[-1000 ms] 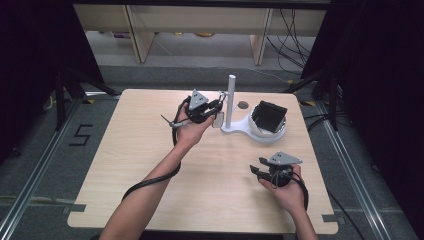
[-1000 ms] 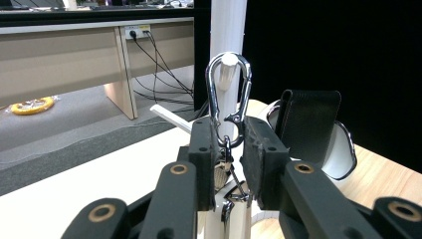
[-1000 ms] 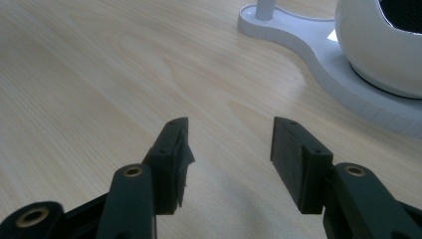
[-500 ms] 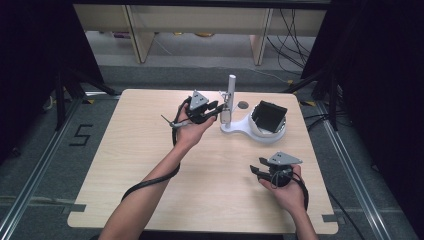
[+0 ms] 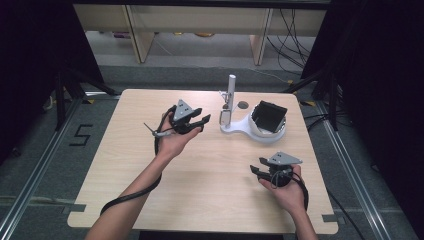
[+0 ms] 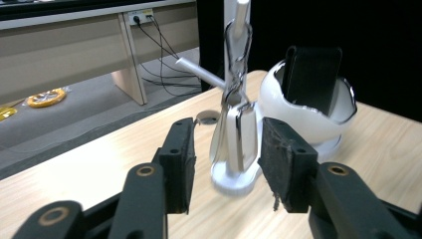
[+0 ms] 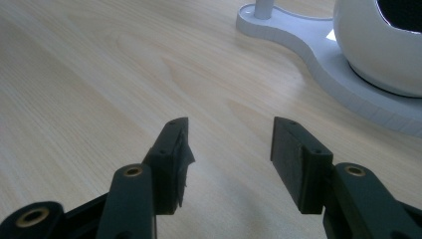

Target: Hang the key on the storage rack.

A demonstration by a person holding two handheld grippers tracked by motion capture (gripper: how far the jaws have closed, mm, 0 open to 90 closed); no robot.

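Note:
A white stand (image 5: 235,129) carries an upright post (image 5: 231,86) with a shiny metal piece (image 5: 225,117) hanging on it. Its other end holds a white bowl (image 5: 272,133) with a black block (image 5: 269,116) inside. My left gripper (image 5: 204,123) hovers just left of the stand. Its jaws have just been opening and now stand open, with nothing between them. In the left gripper view the metal piece (image 6: 239,134) hangs beyond the left gripper (image 6: 226,169), clear of the pads. My right gripper (image 5: 256,169) rests open near the table's front right, also seen open over bare wood (image 7: 229,149).
The wooden table (image 5: 130,165) has a round cable hole (image 5: 243,105) behind the stand. The stand's base (image 7: 318,42) and bowl (image 7: 373,50) lie ahead of the right gripper. Dark frames and cables flank the table, and desks stand beyond its far edge.
My left gripper has drawn back to the left, away from the stand's post, and its jaws have spread wider. The metal piece stays on the stand. The right gripper has not moved.

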